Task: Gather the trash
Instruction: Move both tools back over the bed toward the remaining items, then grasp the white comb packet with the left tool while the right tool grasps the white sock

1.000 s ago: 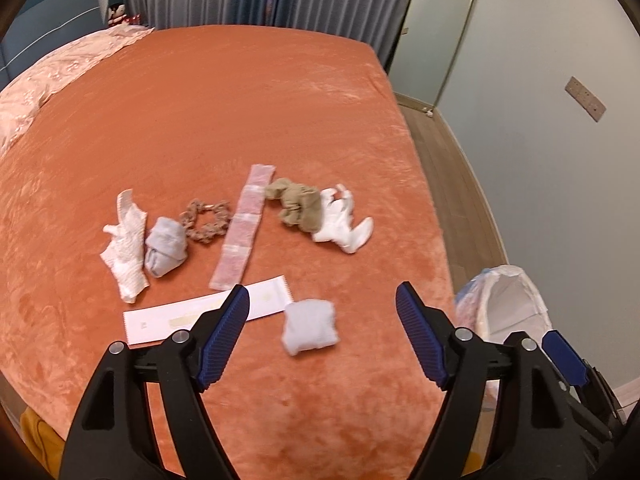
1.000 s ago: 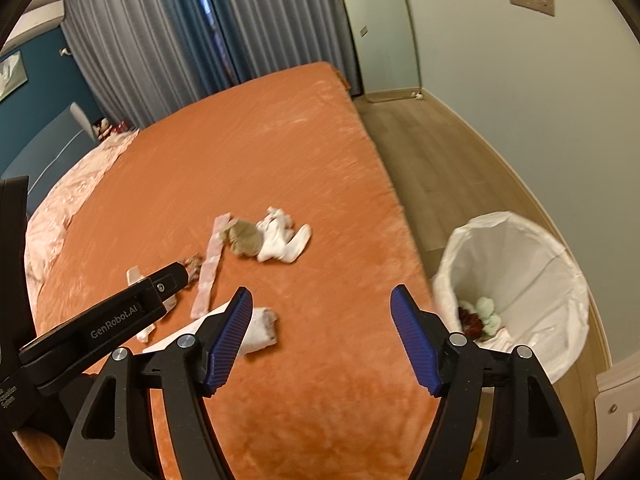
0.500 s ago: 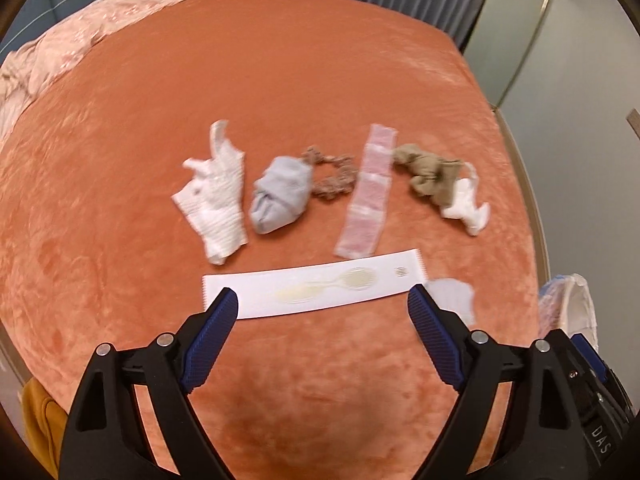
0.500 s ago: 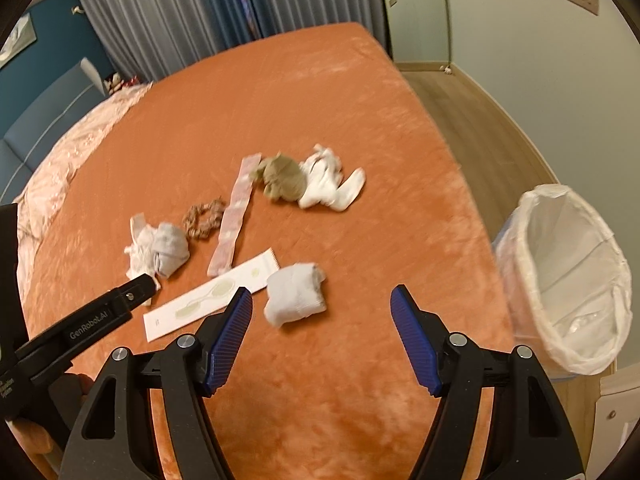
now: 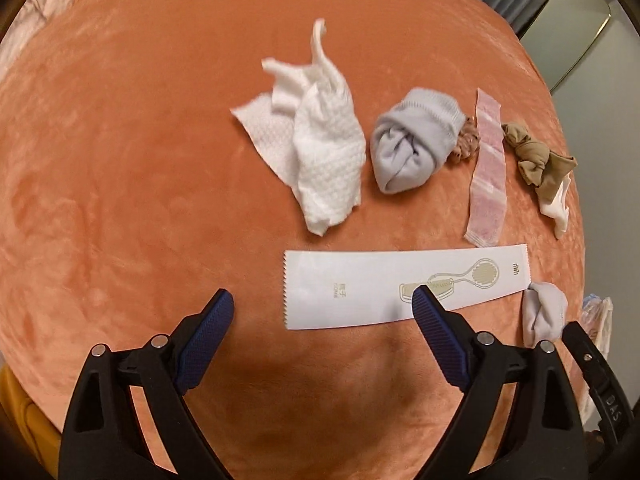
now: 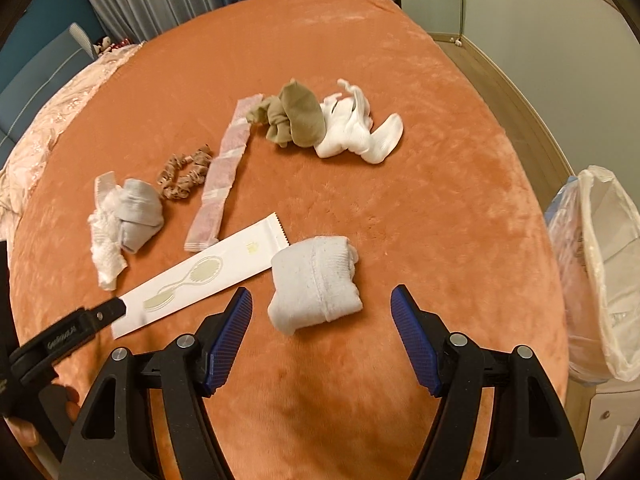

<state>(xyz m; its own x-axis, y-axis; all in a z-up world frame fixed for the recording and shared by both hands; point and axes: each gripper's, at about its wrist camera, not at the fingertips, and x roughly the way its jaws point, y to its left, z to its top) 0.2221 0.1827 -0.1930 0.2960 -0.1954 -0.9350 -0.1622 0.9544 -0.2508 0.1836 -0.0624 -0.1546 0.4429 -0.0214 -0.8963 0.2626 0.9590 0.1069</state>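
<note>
We have dropped closer to the orange bed point(image 5: 120, 184). Our left gripper point(image 5: 320, 320), fingers opening and empty, now hangs over the long white paper wrapper point(image 5: 360, 292). Our right gripper point(image 6: 320, 312) waits, fingers apart, near the rolled pale sock point(image 6: 314, 284).

Warm, dim indoor light tints both views orange. Soft shadows pool on the bed point(image 5: 120, 160) beneath each gripper. Fisheye bending curves its edges; corners vignette black. Focus is mostly sharp.
</note>
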